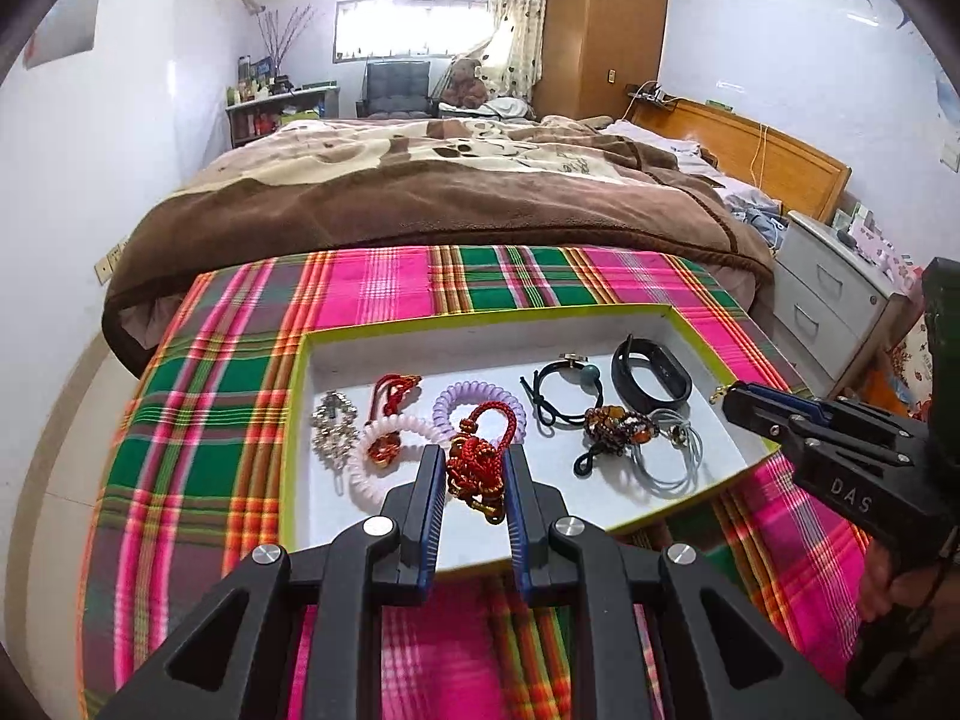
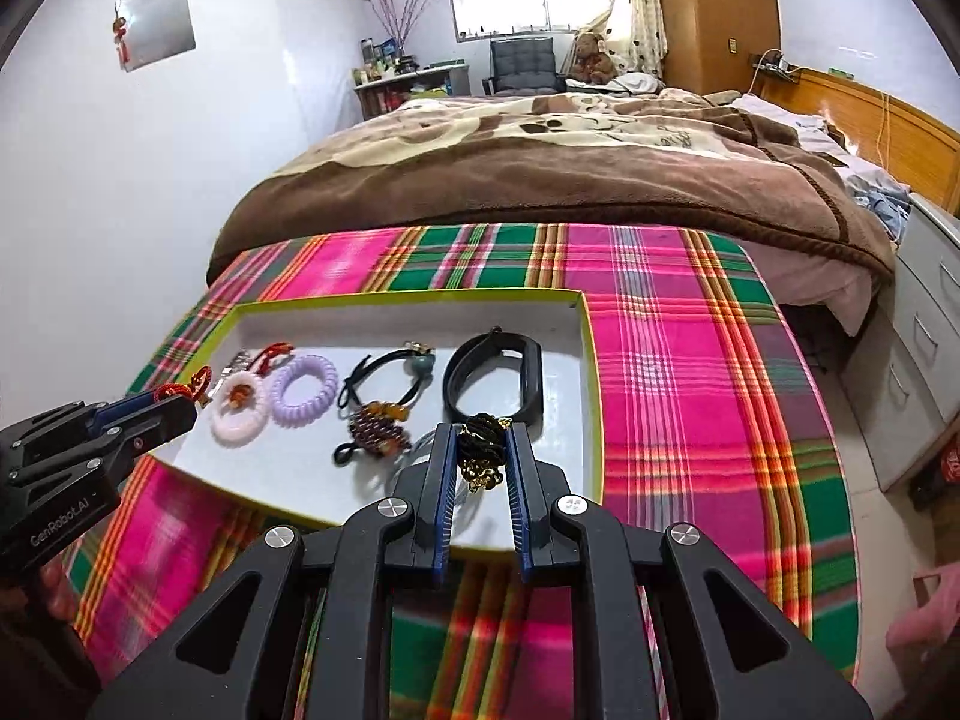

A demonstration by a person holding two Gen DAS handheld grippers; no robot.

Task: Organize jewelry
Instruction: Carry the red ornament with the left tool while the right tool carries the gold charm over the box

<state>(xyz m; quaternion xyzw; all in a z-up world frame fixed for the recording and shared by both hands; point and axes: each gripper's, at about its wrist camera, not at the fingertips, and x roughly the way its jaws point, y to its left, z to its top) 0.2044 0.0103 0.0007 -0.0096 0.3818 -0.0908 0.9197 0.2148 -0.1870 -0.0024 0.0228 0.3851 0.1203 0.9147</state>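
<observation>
Left wrist: left gripper (image 1: 474, 474) jaws grasping red knot ornament (image 1: 474, 468); right gripper (image 2: 480, 456) jaws grasping black-gold ornament (image 2: 483, 450)

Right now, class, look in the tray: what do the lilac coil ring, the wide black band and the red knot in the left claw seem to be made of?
Lilac coil ring: glossy, translucent plastic, judging by its smooth spiral turns. Wide black band: matte rubber or silicone, probably; it holds a smooth, even loop. Red knot in the left claw: braided cord with slight sheen; woven strands show, plus small gold-coloured beads.
</observation>
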